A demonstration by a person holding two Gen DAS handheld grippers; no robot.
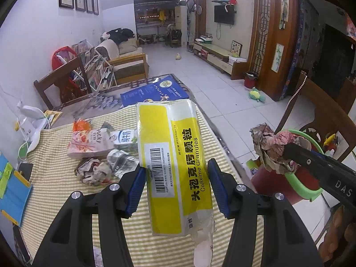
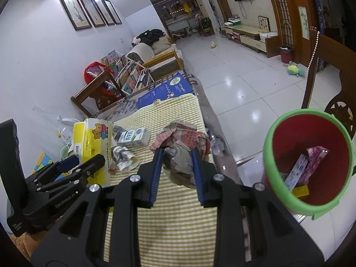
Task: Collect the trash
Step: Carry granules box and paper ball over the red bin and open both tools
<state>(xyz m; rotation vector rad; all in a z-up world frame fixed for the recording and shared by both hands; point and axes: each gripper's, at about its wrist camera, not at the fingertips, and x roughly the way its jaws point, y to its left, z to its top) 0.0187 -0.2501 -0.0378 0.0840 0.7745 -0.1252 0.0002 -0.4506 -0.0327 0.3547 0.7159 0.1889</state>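
Observation:
My left gripper (image 1: pixel 175 166) is shut on a yellow and white medicine box (image 1: pixel 171 155) and holds it above the striped cloth; the box and gripper also show in the right wrist view (image 2: pixel 92 146). My right gripper (image 2: pixel 176 153) is shut on a crumpled paper wad (image 2: pixel 182 151), held over the table's right edge; it also shows in the left wrist view (image 1: pixel 271 149). A red bin with a green rim (image 2: pixel 309 162) stands to the right below the table, with wrappers inside. On the cloth lie a milk carton (image 2: pixel 133 136), a pink snack box (image 1: pixel 89 143) and crumpled paper (image 1: pixel 95 171).
The table carries a yellow striped cloth (image 2: pixel 178 222), a blue booklet (image 1: pixel 153 93) at its far end and a white lamp (image 1: pixel 31 122) at the left. Wooden chairs stand behind the table (image 1: pixel 57 80) and to the right (image 2: pixel 329 71). White tiled floor lies to the right.

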